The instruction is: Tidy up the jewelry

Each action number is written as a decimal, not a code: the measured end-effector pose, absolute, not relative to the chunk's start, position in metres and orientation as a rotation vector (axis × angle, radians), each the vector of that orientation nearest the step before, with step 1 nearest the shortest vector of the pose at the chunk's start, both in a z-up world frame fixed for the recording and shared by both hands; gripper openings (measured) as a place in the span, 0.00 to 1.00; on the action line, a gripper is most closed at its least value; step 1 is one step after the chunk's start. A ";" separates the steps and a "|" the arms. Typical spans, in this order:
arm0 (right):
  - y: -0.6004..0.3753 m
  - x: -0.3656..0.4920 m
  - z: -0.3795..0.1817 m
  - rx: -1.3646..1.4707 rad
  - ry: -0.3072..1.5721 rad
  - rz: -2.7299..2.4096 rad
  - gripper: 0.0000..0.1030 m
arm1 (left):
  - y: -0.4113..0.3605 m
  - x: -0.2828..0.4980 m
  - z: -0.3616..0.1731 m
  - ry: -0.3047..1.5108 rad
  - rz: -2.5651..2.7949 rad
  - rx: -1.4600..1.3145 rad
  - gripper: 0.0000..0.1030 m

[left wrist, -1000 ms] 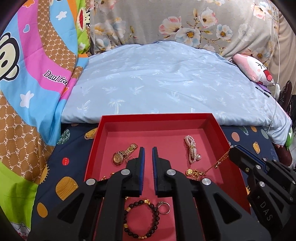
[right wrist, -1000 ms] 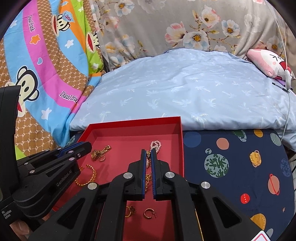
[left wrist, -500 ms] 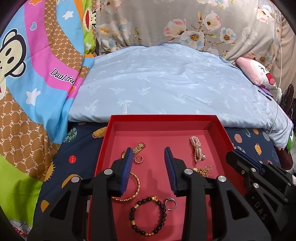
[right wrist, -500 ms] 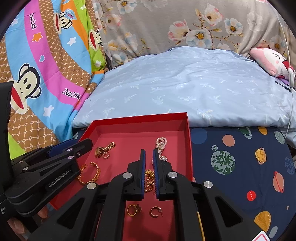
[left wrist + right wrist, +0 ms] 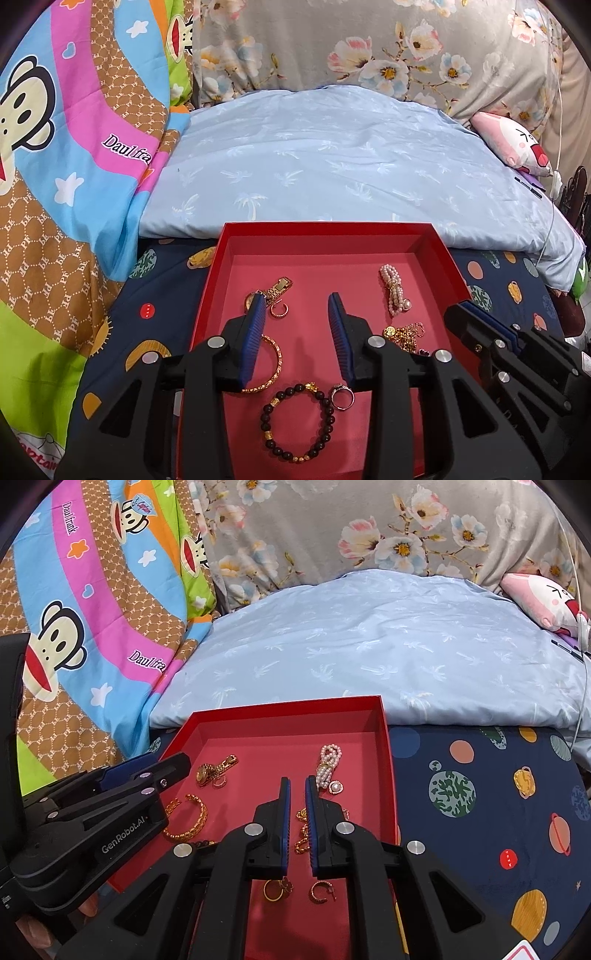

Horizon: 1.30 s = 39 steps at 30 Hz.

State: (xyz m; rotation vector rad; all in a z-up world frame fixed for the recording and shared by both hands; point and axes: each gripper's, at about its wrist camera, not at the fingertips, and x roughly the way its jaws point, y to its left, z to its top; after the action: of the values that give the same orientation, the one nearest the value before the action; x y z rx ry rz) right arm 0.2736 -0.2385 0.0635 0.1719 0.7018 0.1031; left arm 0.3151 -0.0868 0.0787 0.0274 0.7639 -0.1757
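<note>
A red tray (image 5: 441, 254) sits on the bed with the jewelry inside. At its left lies a gold watch (image 5: 273, 291), with a gold bangle (image 5: 275, 363) nearer; the left gripper (image 5: 297, 306) hovers there, jaws spread, holding nothing. Toward the tray's right lie pearls (image 5: 393, 291) and a gold chain (image 5: 301, 834); the right gripper (image 5: 297, 788) hangs above, jaws nearly together and empty.

Matt red tray (image 5: 441, 254); shiny gold bangle (image 5: 275, 363).

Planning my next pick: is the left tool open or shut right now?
Open. The left tool has a wide gap between its blue pads, with bare tray floor showing between them and nothing gripped.
</note>
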 end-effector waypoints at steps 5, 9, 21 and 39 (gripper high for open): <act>-0.235 0.267 0.066 0.171 0.700 0.102 0.19 | -0.086 0.311 0.078 0.762 -0.176 0.028 0.33; -0.232 0.259 0.071 0.168 0.689 0.096 0.26 | -0.084 0.304 0.080 0.760 -0.175 0.029 0.33; -0.223 0.230 0.083 0.172 0.680 0.100 0.36 | -0.077 0.272 0.095 0.750 -0.180 0.022 0.35; -0.215 0.139 0.070 0.127 0.630 -0.044 0.70 | -0.053 0.188 0.082 0.707 -0.073 0.046 0.63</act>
State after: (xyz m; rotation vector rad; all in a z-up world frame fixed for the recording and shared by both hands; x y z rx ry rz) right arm 0.1393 -0.2149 0.0703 0.1265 0.6298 -0.0437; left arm 0.1883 -0.0528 0.0824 0.0461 0.7071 -0.0732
